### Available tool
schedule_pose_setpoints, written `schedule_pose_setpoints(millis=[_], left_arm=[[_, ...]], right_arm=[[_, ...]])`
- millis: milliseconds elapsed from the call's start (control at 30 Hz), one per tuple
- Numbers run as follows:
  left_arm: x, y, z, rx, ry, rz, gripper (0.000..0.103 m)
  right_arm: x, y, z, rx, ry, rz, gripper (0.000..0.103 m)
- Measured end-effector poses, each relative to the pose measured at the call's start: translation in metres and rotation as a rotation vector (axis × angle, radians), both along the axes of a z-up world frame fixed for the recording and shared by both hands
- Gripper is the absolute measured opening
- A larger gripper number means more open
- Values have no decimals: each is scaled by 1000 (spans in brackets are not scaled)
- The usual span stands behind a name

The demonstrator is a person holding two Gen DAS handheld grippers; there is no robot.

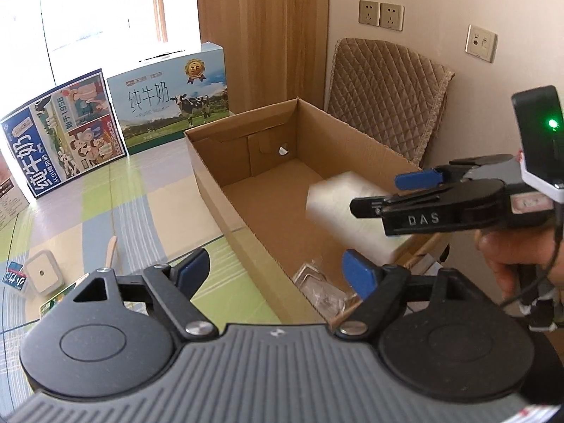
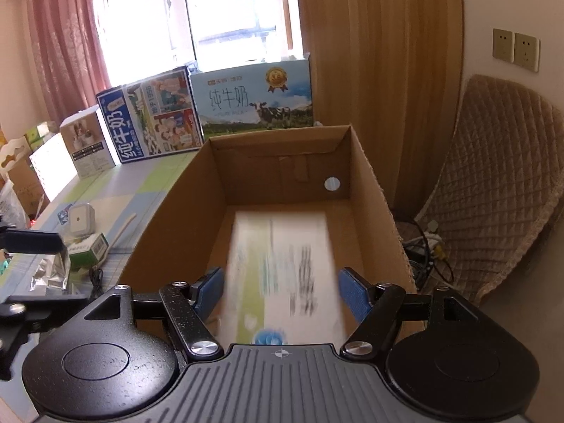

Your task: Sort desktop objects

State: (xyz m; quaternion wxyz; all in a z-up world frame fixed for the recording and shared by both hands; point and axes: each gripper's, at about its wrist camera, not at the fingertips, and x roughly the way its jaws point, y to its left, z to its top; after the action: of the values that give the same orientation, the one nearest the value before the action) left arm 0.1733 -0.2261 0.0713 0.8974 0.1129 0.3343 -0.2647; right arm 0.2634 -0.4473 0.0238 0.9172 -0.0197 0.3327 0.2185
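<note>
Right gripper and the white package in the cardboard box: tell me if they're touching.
Apart. The right wrist view shows the right gripper open, with gaps between each blue pad and the blurred white package.

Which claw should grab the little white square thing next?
Probably the left claw: open, empty, nearer the small white square gadget on the table. The right claw, also open, hovers over the brown cardboard box.

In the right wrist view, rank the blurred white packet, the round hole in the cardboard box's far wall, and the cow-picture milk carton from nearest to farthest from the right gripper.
1. White packet, inside the box, between the open jaws of the right gripper.
2. Round hole, far wall, right side.
3. Cow-picture milk carton, behind the cardboard box, by the window.
</note>
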Motion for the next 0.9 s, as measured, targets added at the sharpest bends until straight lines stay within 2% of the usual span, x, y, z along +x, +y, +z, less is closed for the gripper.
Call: schedule_pose_setpoints(millis=[133, 500, 900], left_arm=[[-10, 8, -1, -4, 5, 19, 81], [-41, 39, -13, -14, 50, 73, 84], [-85, 103, -25, -8, 84, 184, 94]], right_arm=[[-10, -5, 5, 11, -19, -14, 74], [-72, -17, 15, 33, -28, -39, 81], [-132, 1, 16, 33, 6, 59, 97]])
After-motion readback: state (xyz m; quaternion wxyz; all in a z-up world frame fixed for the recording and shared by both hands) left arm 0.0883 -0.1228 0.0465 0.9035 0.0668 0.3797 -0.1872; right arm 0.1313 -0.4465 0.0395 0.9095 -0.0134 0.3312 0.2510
